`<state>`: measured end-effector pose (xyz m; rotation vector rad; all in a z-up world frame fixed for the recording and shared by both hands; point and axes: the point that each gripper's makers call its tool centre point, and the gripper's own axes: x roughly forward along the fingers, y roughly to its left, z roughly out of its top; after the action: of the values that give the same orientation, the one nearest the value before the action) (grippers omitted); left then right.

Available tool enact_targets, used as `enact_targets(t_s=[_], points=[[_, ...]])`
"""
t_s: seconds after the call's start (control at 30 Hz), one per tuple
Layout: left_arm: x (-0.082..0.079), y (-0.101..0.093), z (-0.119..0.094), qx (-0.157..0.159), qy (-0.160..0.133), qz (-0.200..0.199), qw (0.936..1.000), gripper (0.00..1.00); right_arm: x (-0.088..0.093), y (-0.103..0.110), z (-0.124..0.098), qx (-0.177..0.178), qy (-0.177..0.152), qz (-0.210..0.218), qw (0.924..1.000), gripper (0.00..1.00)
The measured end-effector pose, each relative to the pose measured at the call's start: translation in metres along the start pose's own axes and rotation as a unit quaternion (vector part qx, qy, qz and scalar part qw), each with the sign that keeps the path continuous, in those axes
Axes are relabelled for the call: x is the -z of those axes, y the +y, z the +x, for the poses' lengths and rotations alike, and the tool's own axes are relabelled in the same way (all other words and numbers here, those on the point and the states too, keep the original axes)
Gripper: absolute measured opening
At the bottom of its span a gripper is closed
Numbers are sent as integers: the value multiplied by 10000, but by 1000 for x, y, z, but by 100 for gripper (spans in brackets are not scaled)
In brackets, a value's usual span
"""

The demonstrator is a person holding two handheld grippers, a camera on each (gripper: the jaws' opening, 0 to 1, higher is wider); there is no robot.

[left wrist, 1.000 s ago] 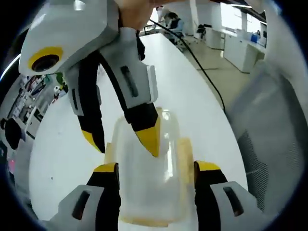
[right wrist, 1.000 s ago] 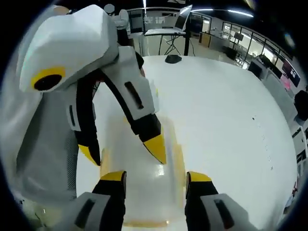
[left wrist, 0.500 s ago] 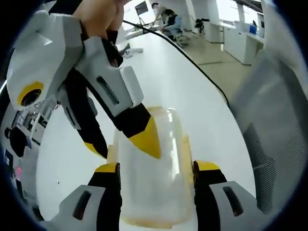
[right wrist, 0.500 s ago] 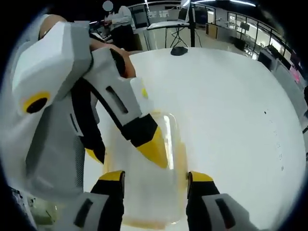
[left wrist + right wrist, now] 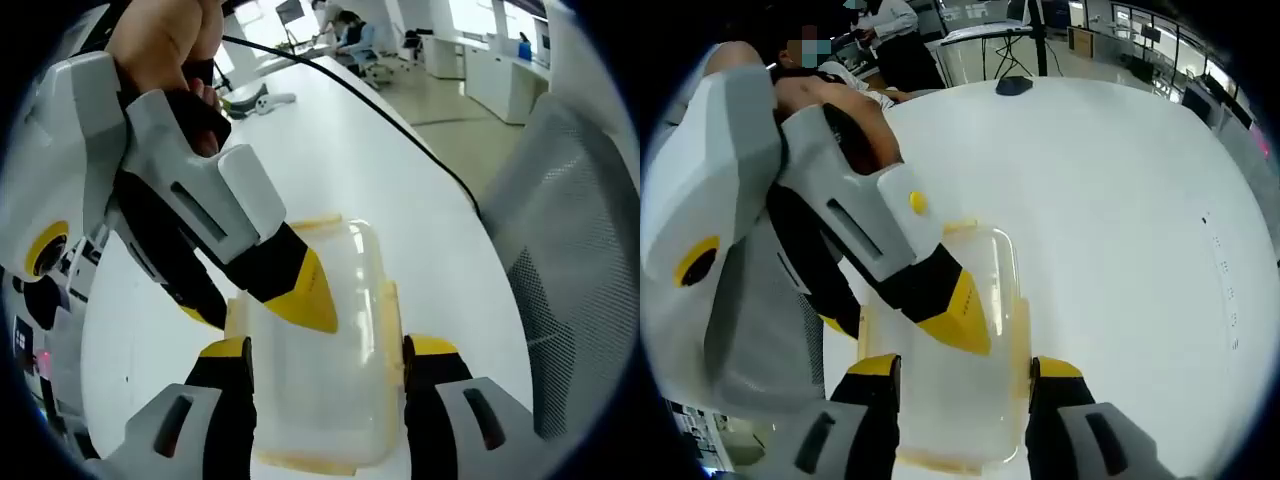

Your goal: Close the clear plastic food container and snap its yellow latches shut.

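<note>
Straddling the clear container on the white surface, my left gripper and right gripper spread their fingers, apparently steadying it for latching.

The other tool hides the container's left latch.

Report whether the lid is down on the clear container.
Down: the clear lid lies flat over the container, both grippers' yellow tips around it. Whether the yellow latches are snapped, cannot tell.

The container lid now lies flatter — more yellow rim shows.
</note>
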<state>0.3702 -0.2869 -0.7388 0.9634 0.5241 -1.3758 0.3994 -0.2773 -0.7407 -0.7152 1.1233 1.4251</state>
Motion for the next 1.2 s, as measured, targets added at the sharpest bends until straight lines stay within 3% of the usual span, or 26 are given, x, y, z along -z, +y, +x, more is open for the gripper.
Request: enact_targets(t_s=[0.27, 0.5, 0.63, 0.7, 0.73, 0.77, 0.83, 1.0, 1.2], points=[[1, 1, 1, -163, 105, -19, 9998, 56, -1, 2, 1, 9, 67, 141, 9999, 47], [1, 2, 3, -359, 160, -26, 9992, 55, -1, 1, 2, -138, 387, 179, 9990, 46], [1, 0, 4, -351, 170, 85, 9992, 56, -1, 1, 3, -248, 492, 181, 9983, 46], [-2, -2, 6, -374, 204, 496, 9979, 55, 0, 0, 2, -301, 477, 187, 9982, 46], [-1, -3, 7, -423, 161, 367, 9983, 56, 0, 1, 2, -292, 487, 223, 9981, 46], [-2, -2, 9, -631, 168, 619, 9959, 55, 0, 1, 3, -292, 489, 223, 9981, 46], [-1, -5, 10, -654, 127, 506, 9965, 54, -1, 1, 2, -286, 420, 167, 9986, 46], [-3, -3, 6, -398, -44, 403, 9984, 55, 0, 1, 2, -295, 458, 62, 9985, 47], [-5, -5, 6, -359, -168, 383, 9985, 57, 3, 1, 1, -316, 481, 70, 9983, 48]])
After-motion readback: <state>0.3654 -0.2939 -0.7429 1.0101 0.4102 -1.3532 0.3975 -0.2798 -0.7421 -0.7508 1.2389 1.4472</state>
